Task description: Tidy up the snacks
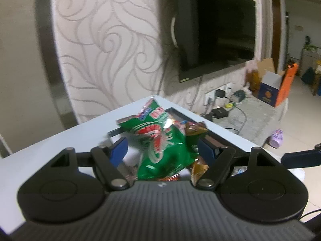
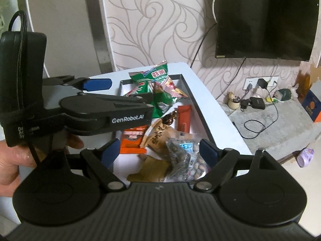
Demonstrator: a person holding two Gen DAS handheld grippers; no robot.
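Note:
A green snack bag [image 1: 162, 146] lies on top of other packets in a white tray with a dark rim [image 1: 181, 112]. My left gripper [image 1: 163, 150] stands open around the bag, its blue pads clear of both sides. In the right wrist view the same green bag [image 2: 158, 78] is at the tray's far end, with the left gripper [image 2: 128, 91] reaching in from the left. My right gripper [image 2: 160, 150] is open above the tray's near end, over an orange packet [image 2: 132, 138], a brown paper packet [image 2: 158, 136] and a clear bag of nuts [image 2: 195, 165], gripping nothing.
The tray [image 2: 197, 100] sits on a pale table [image 2: 220, 120] against a patterned wall. A person's hand [image 2: 12, 160] holds the left gripper. A black TV [image 2: 264, 20] hangs at the right, above a ledge with chargers and cables [image 2: 256, 104]. A purple slipper [image 2: 306, 156] lies on the floor.

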